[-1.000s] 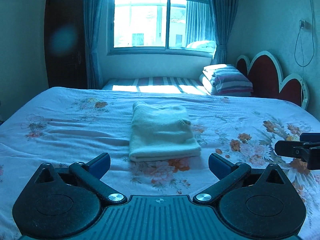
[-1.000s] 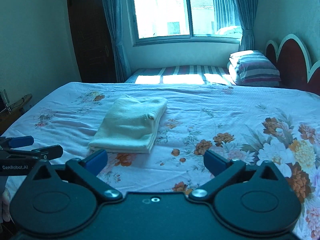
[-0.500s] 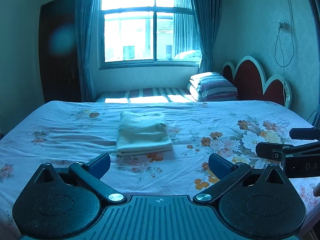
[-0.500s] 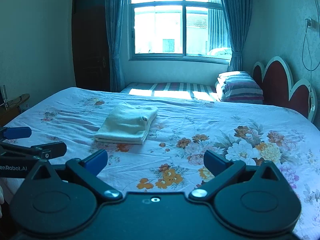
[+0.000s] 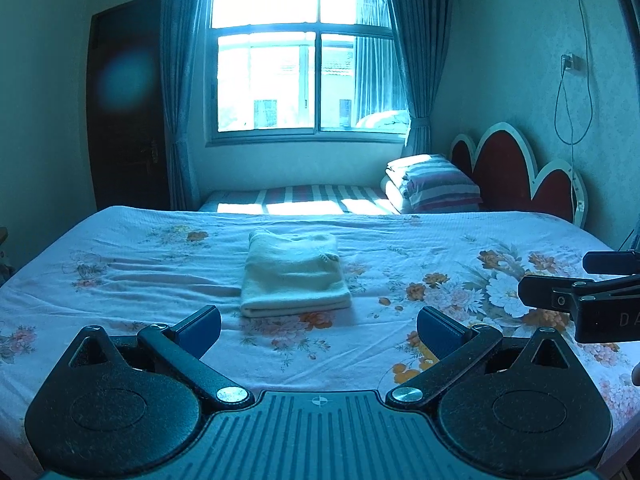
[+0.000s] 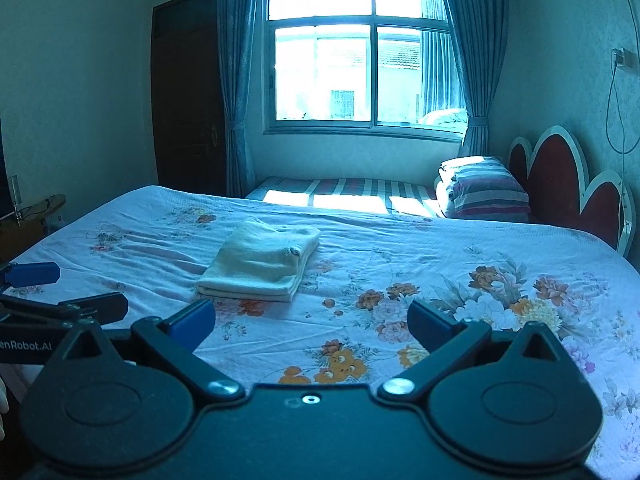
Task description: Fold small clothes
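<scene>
Landmark: folded cream garment [image 5: 295, 276], lying flat on the floral bedsheet [image 5: 440, 248] near mid-bed. Edges look squared, layers stacked, thick fold edge facing the cameras. Judgement: folding of this piece appears complete; it sits where it was worked, on open sheet with room on all sides.

Left gripper [image 5: 319, 330]: fingers [image 5: 200, 326] spread wide, nothing between them, held on the near side of the garment and apart from it, above the bed.

Right gripper [image 6: 311, 326]: fingers [image 6: 430, 326] likewise wide apart and empty, nearer than the garment and off to its right side; no contact.

Both tools level, pointed across the bed toward the garment. Judgement: a stand-off pose, likely released and clear so the stack is not disturbed.

Beyond the garment, toward the headboard [image 5: 516, 172]: striped pillows [image 5: 436, 184], untouched.
</scene>
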